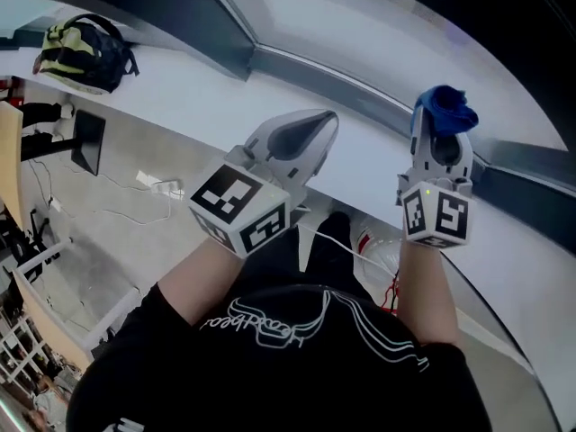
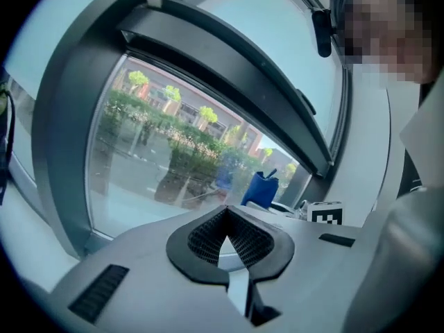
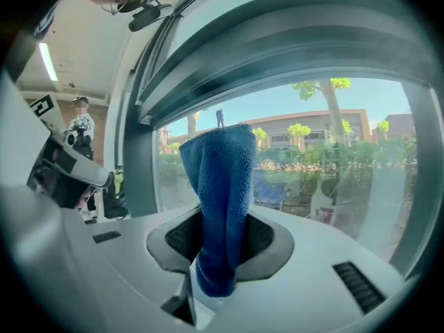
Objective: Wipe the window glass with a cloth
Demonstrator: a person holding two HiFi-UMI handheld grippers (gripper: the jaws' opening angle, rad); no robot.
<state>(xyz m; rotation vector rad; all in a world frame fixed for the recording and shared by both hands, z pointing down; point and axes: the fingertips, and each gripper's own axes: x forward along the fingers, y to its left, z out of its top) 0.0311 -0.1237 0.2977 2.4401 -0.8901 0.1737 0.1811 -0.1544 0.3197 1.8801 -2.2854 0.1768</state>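
- Blue cloth (image 3: pixel 218 179) pinched in the right gripper (image 3: pixel 220 250): jaws closed on its lower part, a bunched tuft standing up past the tips, a short tail hanging below the pads.
- Looks like towelling or microfibre, so judged soft, light and floppy, with nothing fragile about it. Likely to fold over and drag on dry glass rather than glide.
- Best taken low on the bunch, much as held now. Leaves plenty of free pile ahead of the tips to cushion the pane from hard plastic.
- Worth a firm squeeze throughout, since sideways rubbing could tug so limp a fabric out of the pads.
- Held up facing the window glass (image 3: pixel 333 165) and close to it. Cannot tell whether touching the pane yet.
- Seen from the head view against the dark window frame (image 1: pixel 360 84), above the white sill (image 1: pixel 180 88).
- Left gripper (image 2: pixel 227 214) closed tip to tip on nothing, poised over the sill and pointing at the same window, apart from the right one.
- Not needed for the wipe itself, by this judgement. Free to steady or simply stay clear of the stroke.
- Farther out, a dark backpack (image 1: pixel 85 52) with yellow-green trim resting on the sill, well away from both grippers and out of the wiping path.
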